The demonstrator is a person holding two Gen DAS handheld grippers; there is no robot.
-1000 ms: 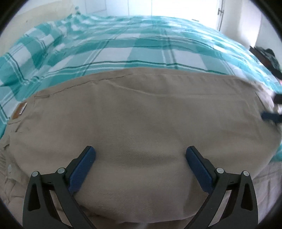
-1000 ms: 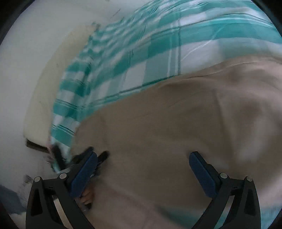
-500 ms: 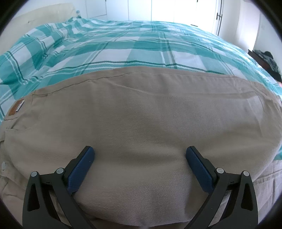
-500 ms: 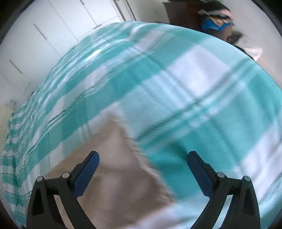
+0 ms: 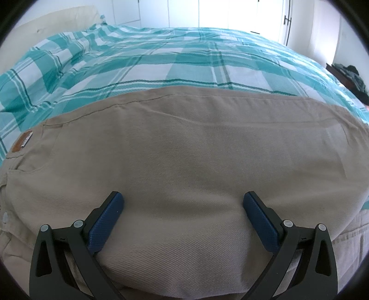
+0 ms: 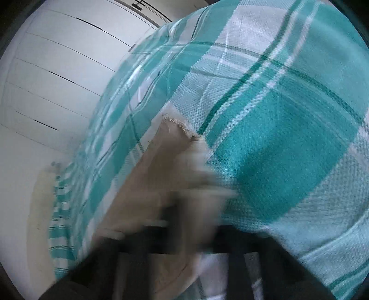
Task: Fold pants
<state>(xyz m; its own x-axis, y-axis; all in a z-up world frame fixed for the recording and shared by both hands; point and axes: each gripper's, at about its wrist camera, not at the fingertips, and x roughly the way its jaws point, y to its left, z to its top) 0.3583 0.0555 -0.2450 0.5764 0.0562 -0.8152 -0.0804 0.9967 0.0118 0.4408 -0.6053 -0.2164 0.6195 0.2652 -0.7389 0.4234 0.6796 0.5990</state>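
Note:
Beige pants (image 5: 184,161) lie folded lengthwise across the bed, with a brown waistband label (image 5: 22,144) at the left. My left gripper (image 5: 182,205) hovers low over their near edge, open wide, its blue pads (image 5: 108,214) apart with only flat cloth beneath. In the right wrist view the frayed hem of the pants (image 6: 180,124) points up and away over the bedspread. The right gripper (image 6: 191,233) is a dark blur at the bottom. Its jaws are closing, and the beige leg cloth runs down between them.
A teal and white checked bedspread (image 5: 184,57) covers the bed around the pants. White wardrobe doors (image 6: 57,69) stand beyond the bed's end. Dark clothes (image 5: 350,76) lie heaped on furniture at the far right. A cream headboard (image 5: 57,20) rises at the back left.
The right gripper swung away from beside the left gripper to the pants' hem, rolled, and its wide jaws closed on the cloth. The left gripper stayed open and still.

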